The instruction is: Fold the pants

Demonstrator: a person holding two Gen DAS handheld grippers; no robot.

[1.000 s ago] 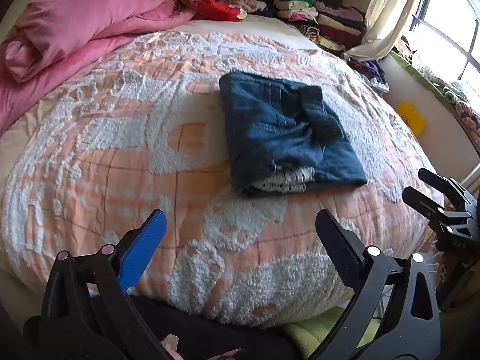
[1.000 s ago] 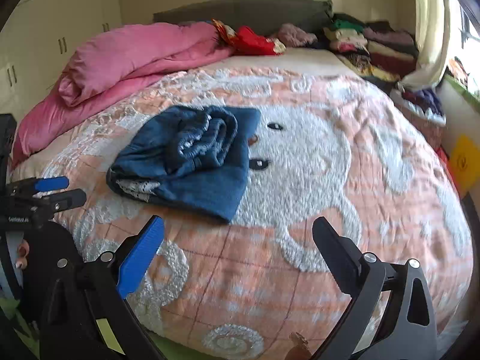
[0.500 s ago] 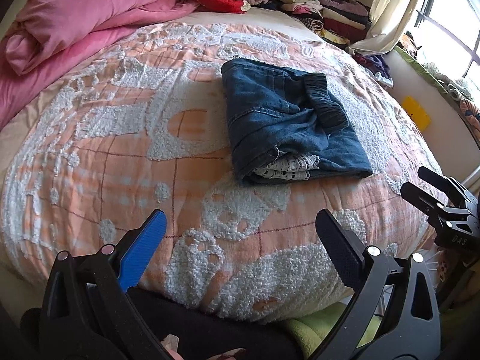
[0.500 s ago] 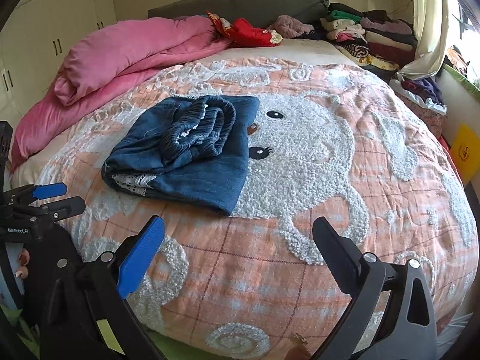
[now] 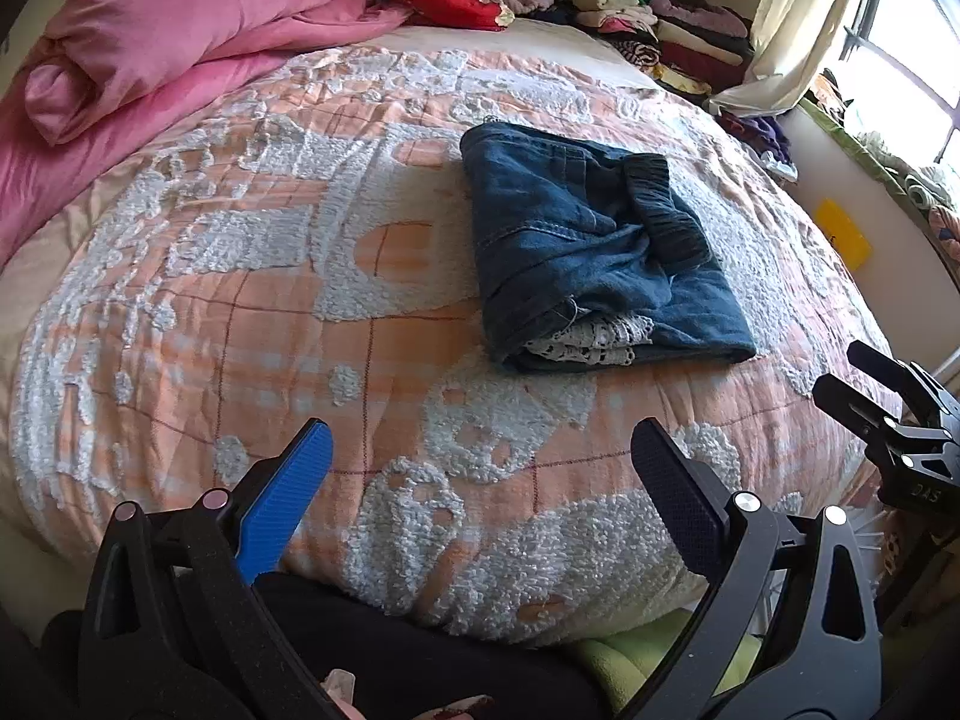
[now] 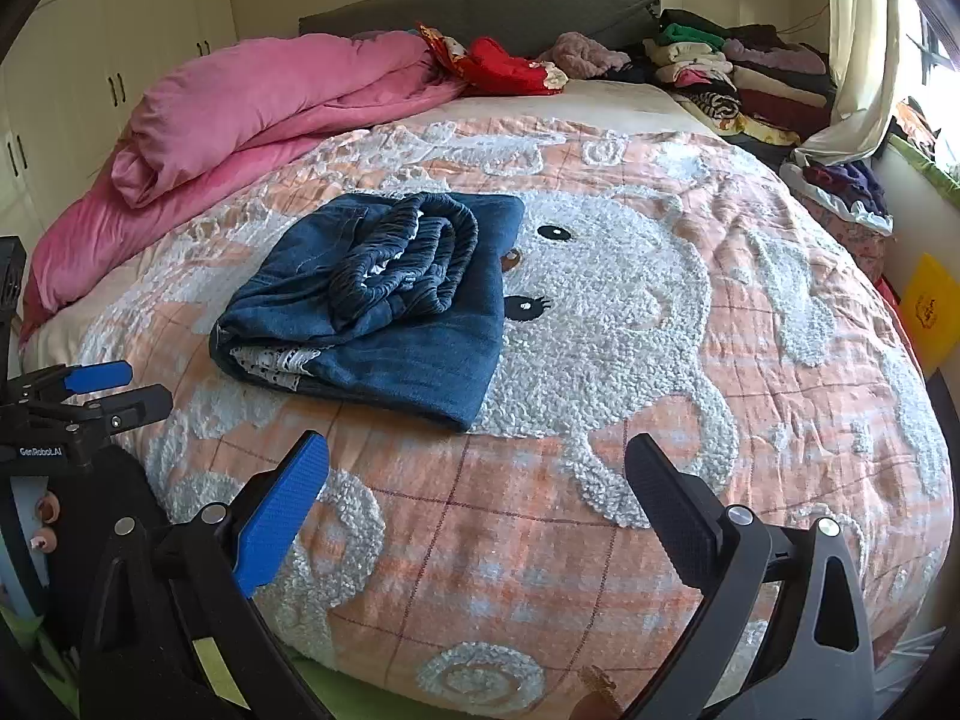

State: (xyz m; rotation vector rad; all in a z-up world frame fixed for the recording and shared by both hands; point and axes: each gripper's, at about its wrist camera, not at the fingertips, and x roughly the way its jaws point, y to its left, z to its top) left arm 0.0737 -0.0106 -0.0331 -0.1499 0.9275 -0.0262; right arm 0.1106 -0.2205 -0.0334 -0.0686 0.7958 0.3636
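The pants [image 5: 594,252] are lying as a compact folded bundle on the bedspread [image 5: 240,300], ahead of both tools and touched by neither. The left gripper [image 5: 480,462] is hovering released at the near edge of the bed, its jaws spread wide and holding nothing, with the bundle forward and slightly to its right. The right gripper [image 6: 477,468] is likewise gaping and empty, with the pants [image 6: 384,300] forward and to its left. The elastic waistband [image 6: 408,264] is sitting bunched on top, and a lace hem [image 6: 270,363] is peeking out at the end nearest the tools. Judging by this, the folding looks essentially done and the hands are standing off. Any next move would call for only a tidy-up: tucking the lace in or flattening the waistband
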